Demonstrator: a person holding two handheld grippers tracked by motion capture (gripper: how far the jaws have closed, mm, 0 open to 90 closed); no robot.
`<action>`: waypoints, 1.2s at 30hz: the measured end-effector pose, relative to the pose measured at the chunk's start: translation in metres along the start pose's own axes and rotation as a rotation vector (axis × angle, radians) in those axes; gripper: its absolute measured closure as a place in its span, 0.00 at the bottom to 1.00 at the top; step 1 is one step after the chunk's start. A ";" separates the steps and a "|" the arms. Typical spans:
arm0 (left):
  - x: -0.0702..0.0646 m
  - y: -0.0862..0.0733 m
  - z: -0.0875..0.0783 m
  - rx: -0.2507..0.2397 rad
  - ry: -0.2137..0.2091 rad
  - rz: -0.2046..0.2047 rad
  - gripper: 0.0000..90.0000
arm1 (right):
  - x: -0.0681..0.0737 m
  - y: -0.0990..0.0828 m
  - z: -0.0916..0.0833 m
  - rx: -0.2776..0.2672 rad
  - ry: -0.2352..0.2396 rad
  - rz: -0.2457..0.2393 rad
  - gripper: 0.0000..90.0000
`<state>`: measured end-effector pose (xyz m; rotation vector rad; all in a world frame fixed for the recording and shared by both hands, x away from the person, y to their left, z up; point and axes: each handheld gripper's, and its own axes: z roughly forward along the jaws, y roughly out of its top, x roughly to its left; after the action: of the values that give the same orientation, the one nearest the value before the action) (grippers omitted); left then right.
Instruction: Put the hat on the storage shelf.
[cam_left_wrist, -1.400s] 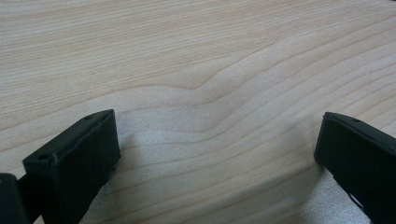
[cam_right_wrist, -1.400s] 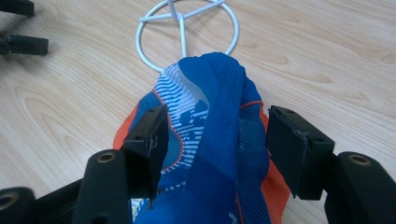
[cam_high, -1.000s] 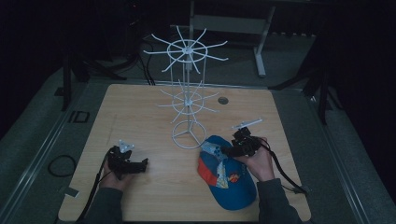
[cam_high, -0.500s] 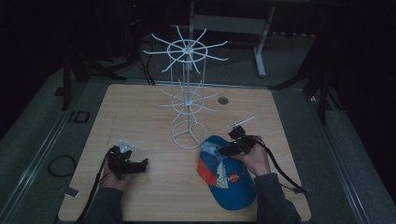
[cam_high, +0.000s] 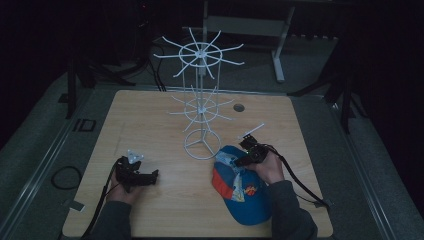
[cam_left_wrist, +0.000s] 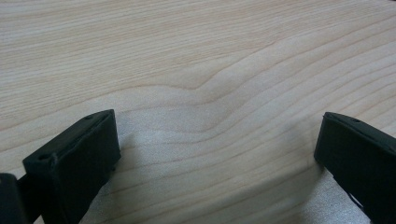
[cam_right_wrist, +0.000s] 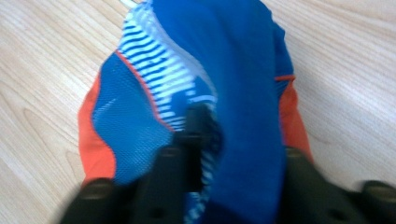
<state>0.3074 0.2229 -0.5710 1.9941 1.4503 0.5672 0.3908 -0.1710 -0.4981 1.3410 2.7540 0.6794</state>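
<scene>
Blue-and-orange cap, no readable writing, pinched in right gripper

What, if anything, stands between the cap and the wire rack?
Nothing visible. The right claw has just closed on the cap, pinching its blue fabric. The rack stands just beyond on the table, its base ring close to the cap's edge, with bare wood between.

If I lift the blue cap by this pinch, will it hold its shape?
Probably not: the cap looks like soft fabric and mesh, bunched between the right gripper, so its crown should sag. The brim will likely hang stiffer. It looks light.
</scene>
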 end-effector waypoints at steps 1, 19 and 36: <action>0.000 0.000 0.000 0.000 0.000 0.000 0.00 | 0.001 -0.001 -0.004 -0.020 0.002 -0.009 0.96; 0.000 0.000 0.000 -0.002 0.000 -0.003 0.00 | 0.016 -0.024 -0.055 -0.239 0.033 -0.085 0.97; 0.000 0.000 0.000 0.001 -0.001 0.000 0.00 | 0.028 -0.041 -0.086 -0.363 0.031 -0.136 0.97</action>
<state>0.3074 0.2230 -0.5708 1.9952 1.4504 0.5650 0.3263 -0.2051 -0.4309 1.0655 2.5460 1.1280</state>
